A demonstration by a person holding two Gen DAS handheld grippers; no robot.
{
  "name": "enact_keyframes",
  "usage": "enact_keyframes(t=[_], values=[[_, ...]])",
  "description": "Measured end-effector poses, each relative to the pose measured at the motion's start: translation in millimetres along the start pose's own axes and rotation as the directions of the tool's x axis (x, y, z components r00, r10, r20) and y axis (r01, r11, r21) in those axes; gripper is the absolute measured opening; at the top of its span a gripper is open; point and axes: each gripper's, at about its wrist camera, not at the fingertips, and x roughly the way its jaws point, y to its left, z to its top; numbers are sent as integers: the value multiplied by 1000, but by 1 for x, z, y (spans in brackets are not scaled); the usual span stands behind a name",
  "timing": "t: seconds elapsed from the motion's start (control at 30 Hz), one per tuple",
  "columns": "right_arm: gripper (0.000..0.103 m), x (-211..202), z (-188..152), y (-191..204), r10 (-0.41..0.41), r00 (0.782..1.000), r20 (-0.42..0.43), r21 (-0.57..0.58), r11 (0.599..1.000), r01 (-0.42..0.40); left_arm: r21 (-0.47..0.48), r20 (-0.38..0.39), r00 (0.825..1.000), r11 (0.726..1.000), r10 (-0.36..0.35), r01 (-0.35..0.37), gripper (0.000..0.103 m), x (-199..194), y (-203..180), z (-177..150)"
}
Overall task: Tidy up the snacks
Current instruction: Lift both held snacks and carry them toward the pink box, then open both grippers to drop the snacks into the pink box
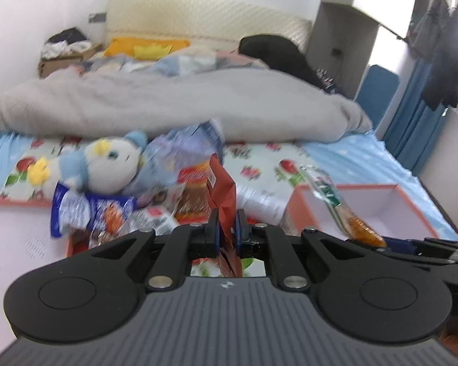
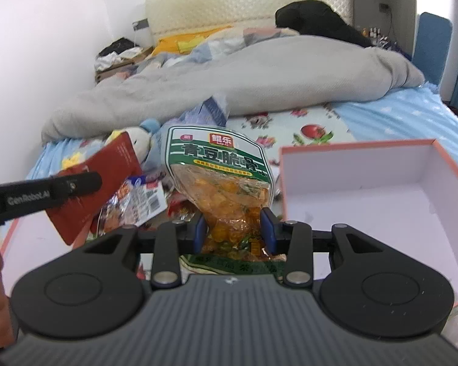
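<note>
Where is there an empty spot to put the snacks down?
The open box on the right shows a bare white floor inside its pink rim. The flowered sheet between the box and the grey blanket is bare too. It is crowded on the left, where loose packets pile up against the plush toy.

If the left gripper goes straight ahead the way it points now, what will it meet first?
Probably the snack pile just beyond the red packet that the left gripper holds, with the plush toy behind it; depth is unclear in this blurred view.
</note>
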Motion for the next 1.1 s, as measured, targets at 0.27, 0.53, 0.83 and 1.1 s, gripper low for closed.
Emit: enact_keyframes(t=[0.27, 0.53, 0.83, 1.1], values=[[40, -26, 28, -19, -53, 994, 92, 18, 999, 52, 54, 70, 991, 993, -111, 107, 11, -15, -44, 40], [40, -45, 48, -48, -127, 977, 169, 47, 992, 120, 139, 80, 975, 971, -205, 193, 11, -3, -101, 70], [40, -32, 37, -103, -245, 964, 105, 124, 965, 232, 222, -21, 963, 938, -269, 267, 11, 48, -158, 64], [40, 7, 5, -144, -275, 960, -48, 202, 939, 279, 254, -175, 944, 914, -279, 317, 11, 108, -188, 35]])
